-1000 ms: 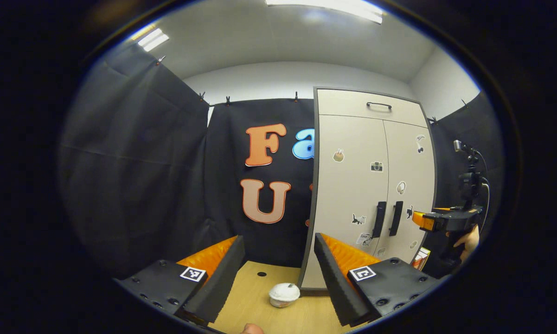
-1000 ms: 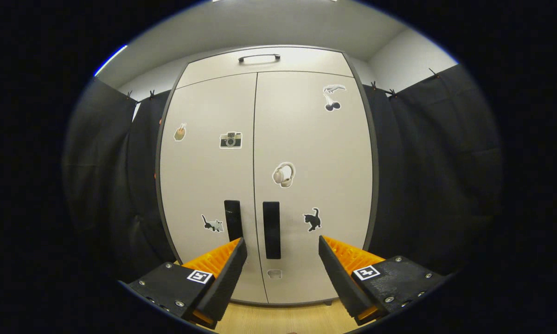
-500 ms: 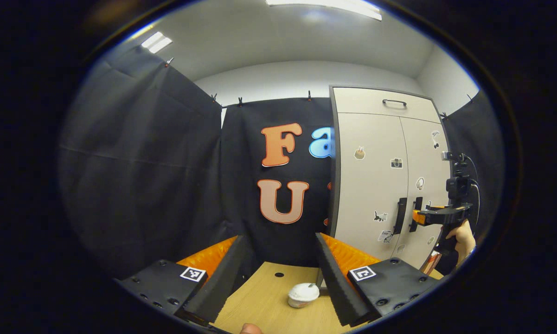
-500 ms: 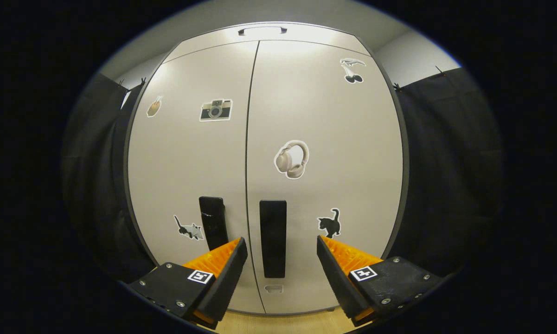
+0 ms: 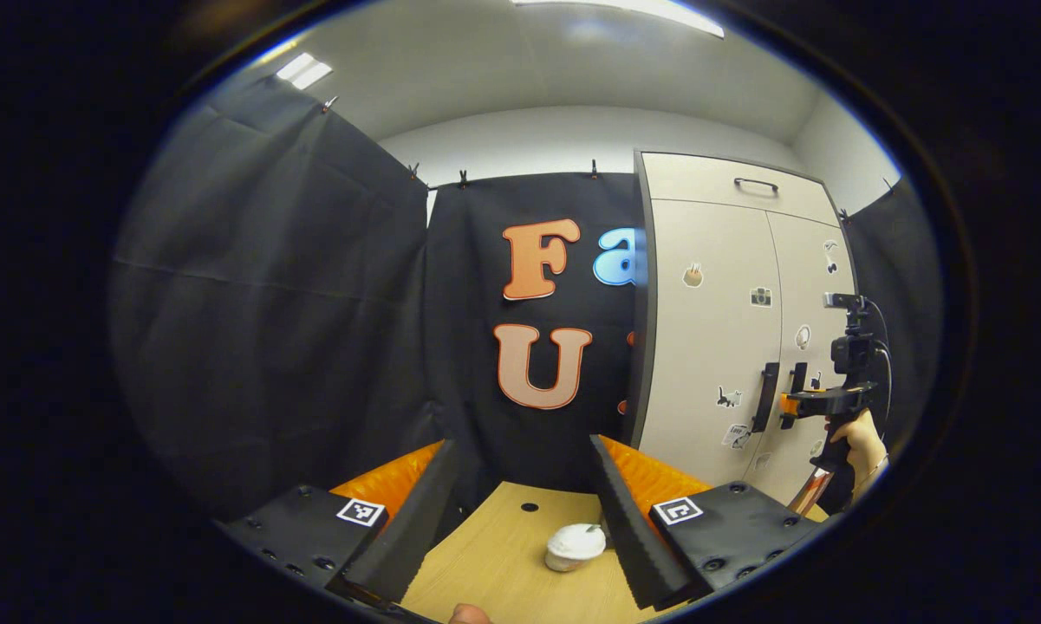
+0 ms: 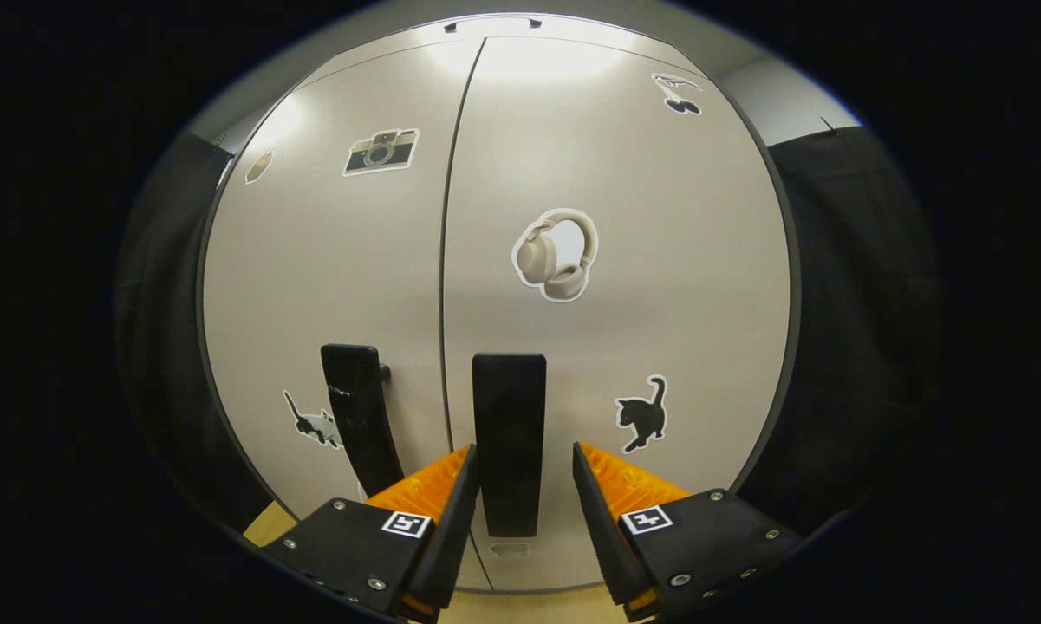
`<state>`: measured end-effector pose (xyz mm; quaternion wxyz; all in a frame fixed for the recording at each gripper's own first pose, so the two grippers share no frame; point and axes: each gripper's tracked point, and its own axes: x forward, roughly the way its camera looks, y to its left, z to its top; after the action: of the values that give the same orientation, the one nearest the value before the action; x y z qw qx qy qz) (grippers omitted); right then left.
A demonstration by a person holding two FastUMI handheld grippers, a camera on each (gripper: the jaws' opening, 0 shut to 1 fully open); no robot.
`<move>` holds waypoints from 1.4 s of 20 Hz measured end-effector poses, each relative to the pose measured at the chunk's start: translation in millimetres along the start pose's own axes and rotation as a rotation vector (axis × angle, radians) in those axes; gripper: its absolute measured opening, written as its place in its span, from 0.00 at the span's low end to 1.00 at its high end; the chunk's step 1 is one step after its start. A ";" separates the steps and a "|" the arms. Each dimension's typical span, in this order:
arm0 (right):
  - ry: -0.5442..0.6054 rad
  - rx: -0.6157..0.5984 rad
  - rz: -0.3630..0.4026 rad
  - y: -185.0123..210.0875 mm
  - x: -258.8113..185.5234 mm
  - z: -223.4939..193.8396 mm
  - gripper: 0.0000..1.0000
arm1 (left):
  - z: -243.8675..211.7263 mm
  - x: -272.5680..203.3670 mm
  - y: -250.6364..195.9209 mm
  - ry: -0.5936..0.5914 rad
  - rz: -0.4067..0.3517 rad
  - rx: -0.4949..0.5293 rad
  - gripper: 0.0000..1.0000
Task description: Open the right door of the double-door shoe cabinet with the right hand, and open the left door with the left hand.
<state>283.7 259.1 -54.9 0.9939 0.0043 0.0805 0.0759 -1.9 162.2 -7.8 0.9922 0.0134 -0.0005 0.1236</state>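
Shoe cabinet [image 6: 572, 173] doors closed. Right gripper [image 6: 520, 485], fingers narrowed, straddles right door handle [image 6: 509, 433] at lower centre, contact unclear. Left gripper [image 5: 520, 485] spread wide, holding nothing.

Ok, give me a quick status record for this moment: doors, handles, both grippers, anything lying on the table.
cabinet doors: both shut
right door handle: between the right gripper's fingers, which straddle it; contact cannot be told
left door handle: untouched
left gripper: open, holding nothing, off to the cabinet's left, above the table
table item: small white cup near the left gripper's finger
task: no door opened yet
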 end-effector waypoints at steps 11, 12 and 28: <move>0.011 0.028 0.047 5.6 -1.8 -4.3 0.26 | 0.8 0.0 -10.1 0.006 -0.025 -0.012 0.96; 0.002 0.024 0.043 5.1 -4.3 -3.7 0.21 | 1.7 -0.8 -12.3 0.006 -0.030 -0.013 0.96; -0.023 0.044 0.066 -20.4 -59.0 -3.2 0.03 | 14.3 -28.5 -55.1 -0.013 -0.127 -0.043 0.96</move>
<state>228.7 230.0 -49.1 0.9913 0.0298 0.0704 0.1069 -15.9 101.5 4.9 0.9981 -0.0070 -0.0086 0.0605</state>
